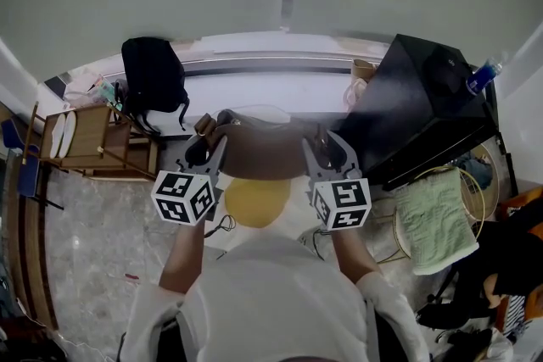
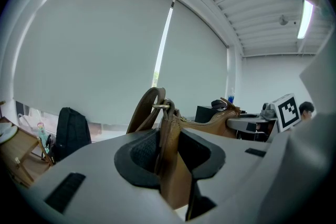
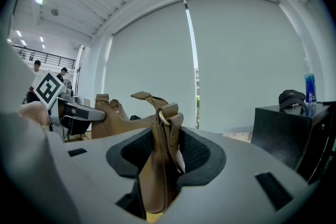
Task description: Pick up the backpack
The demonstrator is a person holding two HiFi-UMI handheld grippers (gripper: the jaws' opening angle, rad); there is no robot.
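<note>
White sleeves (image 1: 157,307), grey black-lined left tongs (image 1: 206,150) and right tongs (image 1: 327,150), 2 black-and-white marker cubes (image 1: 185,197) (image 1: 341,203)

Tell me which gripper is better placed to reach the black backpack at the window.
Left, probably: the black backpack stands on the side of the left gripper, farther from the right gripper. Both are clamped on the brown leather bag, so it must release first.
</note>
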